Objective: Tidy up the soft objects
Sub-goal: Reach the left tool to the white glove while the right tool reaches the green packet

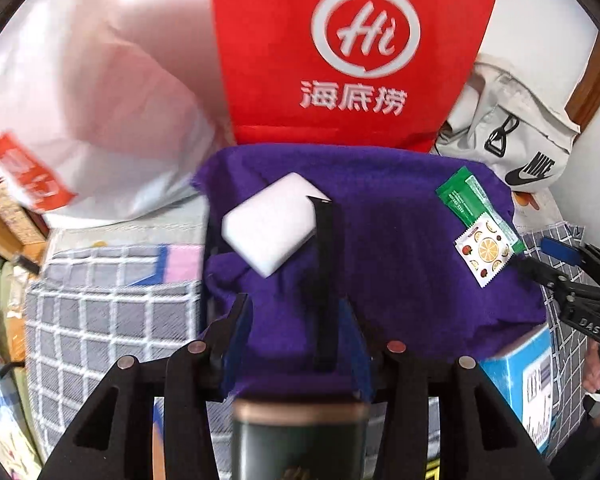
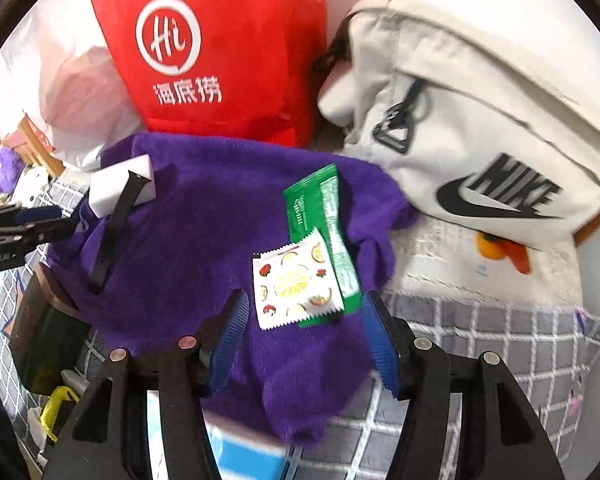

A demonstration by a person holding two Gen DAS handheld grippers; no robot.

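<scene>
A purple towel [image 2: 204, 220] lies spread over a blue box [image 1: 520, 372] on the checked bedsheet [image 1: 100, 312]. On its left part sits a white sponge [image 1: 272, 220] with a black strap [image 1: 324, 280] running from beside it toward the near edge. On its right part a green sachet [image 2: 320, 216] and a fruit-print sachet [image 2: 296, 284] overlap. The left tongs [image 1: 296, 340] hang partly open over the near edge of the towel, gripping nothing. The right tongs [image 2: 304, 340] stand wider, empty, just near of the sachets. Behind stand a red bag [image 1: 352, 52] and a white Nike bag [image 2: 480, 120].
</scene>
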